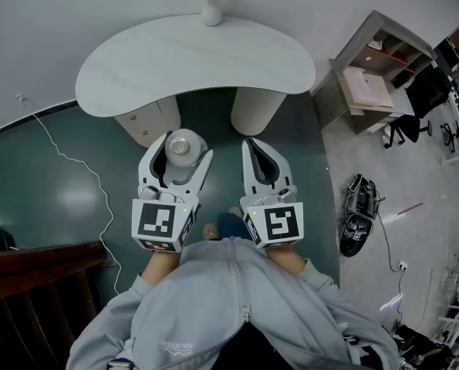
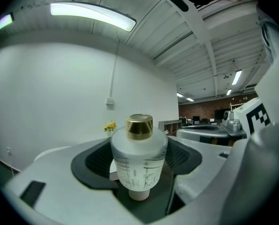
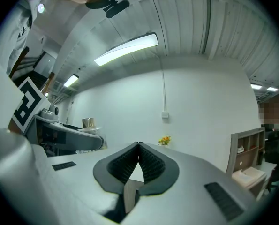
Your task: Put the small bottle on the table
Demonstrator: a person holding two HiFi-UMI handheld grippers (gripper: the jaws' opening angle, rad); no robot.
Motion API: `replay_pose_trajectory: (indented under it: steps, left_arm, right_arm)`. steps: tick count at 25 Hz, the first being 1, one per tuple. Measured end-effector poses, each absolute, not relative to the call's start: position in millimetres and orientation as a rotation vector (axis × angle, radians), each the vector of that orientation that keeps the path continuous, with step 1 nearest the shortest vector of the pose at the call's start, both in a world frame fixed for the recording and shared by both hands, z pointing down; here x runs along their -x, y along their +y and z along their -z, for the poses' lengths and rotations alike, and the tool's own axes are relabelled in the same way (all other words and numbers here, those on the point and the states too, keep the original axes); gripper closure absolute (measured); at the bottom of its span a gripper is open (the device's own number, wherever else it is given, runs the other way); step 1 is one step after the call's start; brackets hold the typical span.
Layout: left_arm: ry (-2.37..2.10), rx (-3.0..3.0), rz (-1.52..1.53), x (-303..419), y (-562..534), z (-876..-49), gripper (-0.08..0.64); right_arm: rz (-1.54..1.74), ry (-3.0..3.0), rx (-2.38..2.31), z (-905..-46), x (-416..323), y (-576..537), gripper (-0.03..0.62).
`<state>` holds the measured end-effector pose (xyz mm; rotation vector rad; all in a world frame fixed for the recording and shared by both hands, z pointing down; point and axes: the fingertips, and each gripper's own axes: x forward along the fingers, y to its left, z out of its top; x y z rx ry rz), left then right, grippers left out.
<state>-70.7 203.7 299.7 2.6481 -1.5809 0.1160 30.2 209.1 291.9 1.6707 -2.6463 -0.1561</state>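
My left gripper (image 1: 184, 159): jaws clamped on the small bottle (image 2: 139, 156), gold cap up | bottle: not on the table (image 1: 190, 68), held just short of its near edge | my right gripper (image 1: 252, 146): jaws closed together, nothing between them, also short of the table's near edge

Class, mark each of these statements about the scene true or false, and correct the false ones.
1. The left gripper holds the small bottle between its jaws. True.
2. The right gripper has its jaws wide apart. False: they meet at the tips, with nothing between them.
3. The bottle has a gold cap. True.
4. The bottle stands on the table. False: it is in the left gripper, short of the table.
5. A vase of flowers stands on the table. True.
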Motion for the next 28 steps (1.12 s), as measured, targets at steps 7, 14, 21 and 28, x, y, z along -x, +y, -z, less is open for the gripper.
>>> replay_pose_trajectory:
  steps: [7, 14, 21, 28]
  left_arm:
    - [-1.575, -2.652, -0.117, 71.5, 181.7, -301.0, 0.229]
    - [-1.590, -2.649, -0.116, 76.0, 146.2, -299.5, 0.229]
    - [-1.593, -2.633, -0.129, 79.1, 101.4, -303.0, 0.229]
    - [-1.614, -2.615, -0.136, 69.3, 56.4, -303.5, 0.229]
  right_arm:
    - [0.165, -2.659, -1.666, -289.2, -25.9, 187.6, 0.566]
    - [0.175, -2.679, -1.639, -287.6, -17.6, 151.1, 0.566]
    - [0.161, -2.672, -1.625, -292.3, -16.9, 104.2, 0.566]
    - [0.156, -2.684, -1.597, -294.1, -27.1, 56.1, 0.566]
